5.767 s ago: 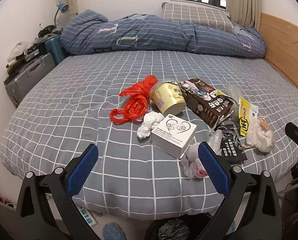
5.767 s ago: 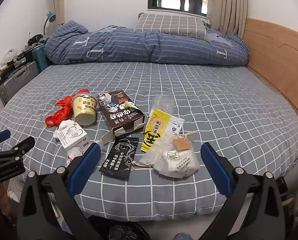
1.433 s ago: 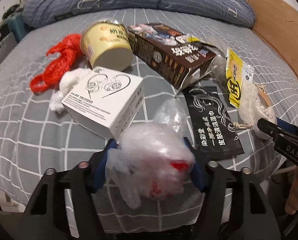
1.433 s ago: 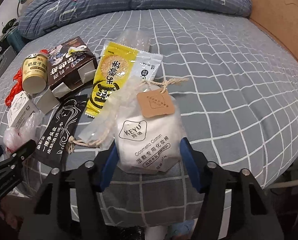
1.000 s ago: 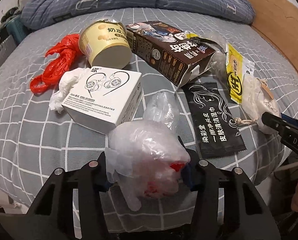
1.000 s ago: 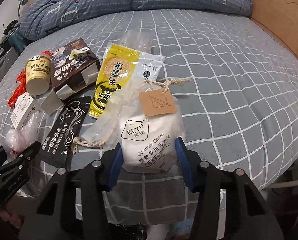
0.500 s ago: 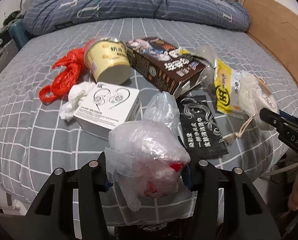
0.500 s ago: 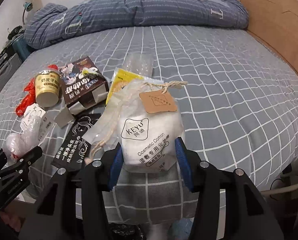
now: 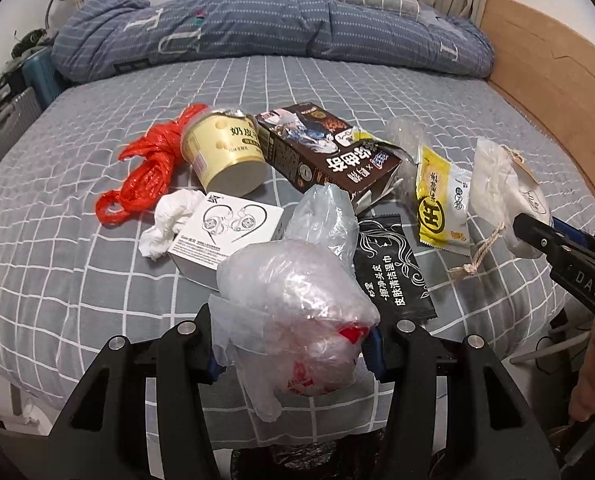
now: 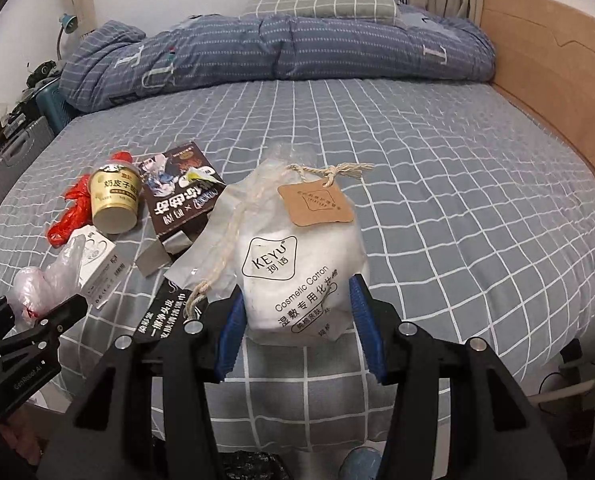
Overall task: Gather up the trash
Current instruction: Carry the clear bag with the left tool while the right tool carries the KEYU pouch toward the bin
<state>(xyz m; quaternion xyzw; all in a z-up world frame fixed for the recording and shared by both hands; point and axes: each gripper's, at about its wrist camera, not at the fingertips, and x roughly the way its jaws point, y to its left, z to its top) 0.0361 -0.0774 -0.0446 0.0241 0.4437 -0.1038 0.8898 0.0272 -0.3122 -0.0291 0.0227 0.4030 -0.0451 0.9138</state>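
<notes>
My left gripper (image 9: pixel 293 346) is shut on a crumpled clear plastic bag (image 9: pixel 297 300) with red print, held above the bed's near edge. My right gripper (image 10: pixel 297 320) is shut on a white cosmetic cotton pouch (image 10: pixel 297 264) with a brown tag and a string, also lifted off the bed. On the grey checked bedsheet (image 9: pixel 57 264) lie a red plastic bag (image 9: pixel 145 176), a yellow tub (image 9: pixel 225 156), a brown carton (image 9: pixel 329 156), a white earphone box (image 9: pixel 225 232), a crumpled tissue (image 9: pixel 169 220), a black sachet (image 9: pixel 393 268) and a yellow snack wrapper (image 9: pixel 437 200).
A rolled blue duvet (image 10: pixel 281 52) and a pillow (image 10: pixel 321 0) lie at the far end. A wooden bed frame (image 10: pixel 557 76) runs along the right. Suitcases (image 10: pixel 13 152) stand at the left. A black-lined bin (image 9: pixel 297 460) sits below the bed's near edge.
Both grippers have risen with their loads. The plastic bag and the cotton pouch now hang clear of the sheet, and more of the bed's far end shows.
</notes>
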